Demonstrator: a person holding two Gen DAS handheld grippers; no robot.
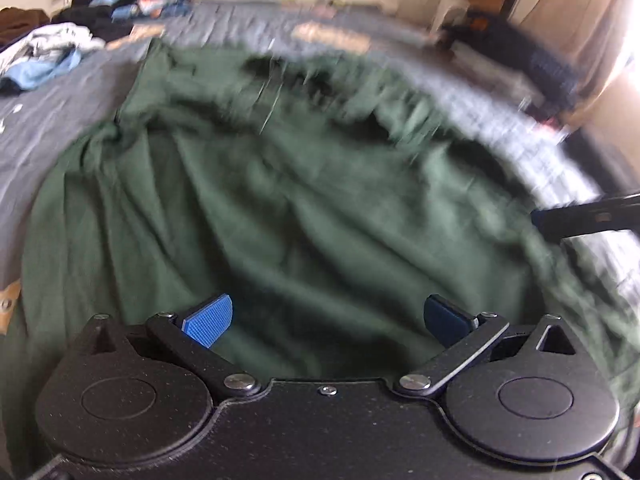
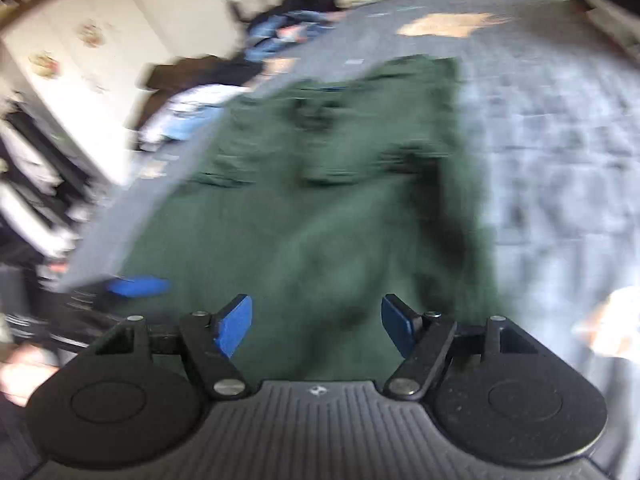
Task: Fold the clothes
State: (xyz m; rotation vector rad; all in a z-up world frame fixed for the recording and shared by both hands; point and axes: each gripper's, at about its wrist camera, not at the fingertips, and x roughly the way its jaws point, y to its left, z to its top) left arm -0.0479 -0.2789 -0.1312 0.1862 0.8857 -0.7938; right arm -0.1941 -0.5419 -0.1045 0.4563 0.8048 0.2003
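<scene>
A dark green garment (image 1: 280,200) lies spread and rumpled on a bed covered by a grey bedspread (image 1: 52,132). Its long axis runs from the near edge of the bed, where both grippers are, away toward the far edge. Its far end there is a fairly straight hem, and soft creases run lengthwise through the cloth. Blur hides which end is the neck.

The left gripper (image 1: 326,320) hangs over the near end of the garment with its blue pads (image 1: 208,320) wide apart and nothing between them. The right gripper (image 2: 316,326) hangs over the same end, closer to the garment's right border. Its jaws are also well apart and empty.

A heap of other clothes (image 1: 44,56), pale blue, white and dark, sits near the far left corner of the bed. A white cupboard (image 2: 76,64) stands beyond the bed's left edge.
</scene>
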